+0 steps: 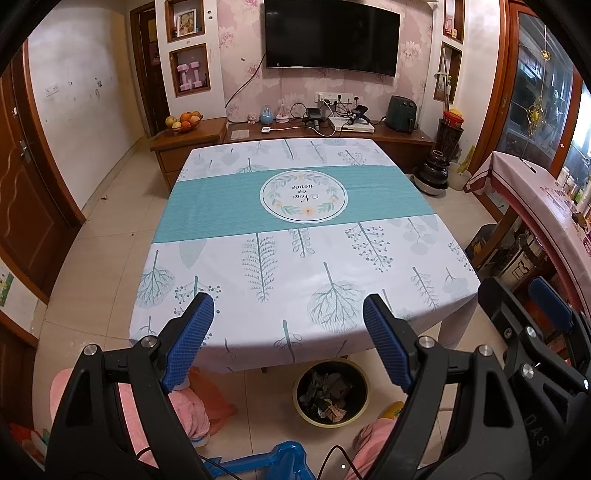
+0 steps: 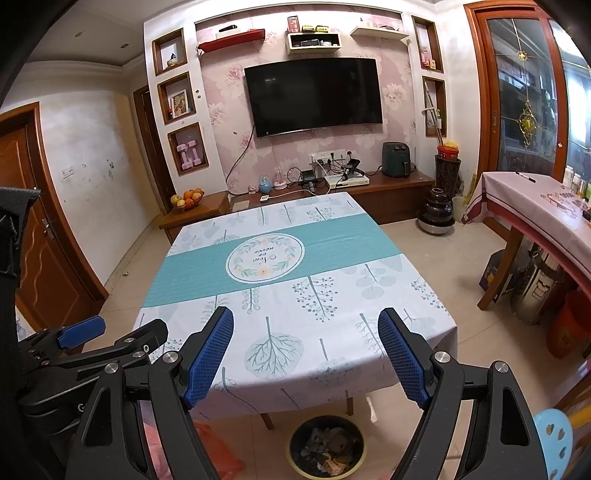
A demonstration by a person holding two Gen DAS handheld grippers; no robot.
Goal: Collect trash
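Overhead, both jaws gape above the leaf-print tablecloth (image 1: 295, 258), television (image 1: 330, 35) beyond.

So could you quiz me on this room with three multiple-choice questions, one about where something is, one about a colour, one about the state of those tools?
1. Where is the trash bin?
A. On the table
B. On the floor by the table's near edge
C. Beside the TV

2. What colour is the band across the tablecloth?
A. Red
B. Yellow
C. Teal

3. How does the left tool stand?
A. Open, holding nothing
B. Shut on a wrapper
C. Shut on a cup

Answers:
1. B: the bin sits on the tiles at the tablecloth's near edge, with scraps inside.
2. C: a teal strip crosses the cloth, with a round emblem in it.
3. A: its blue fingers are spread wide with only the cloth showing between them; the right tool is the same.
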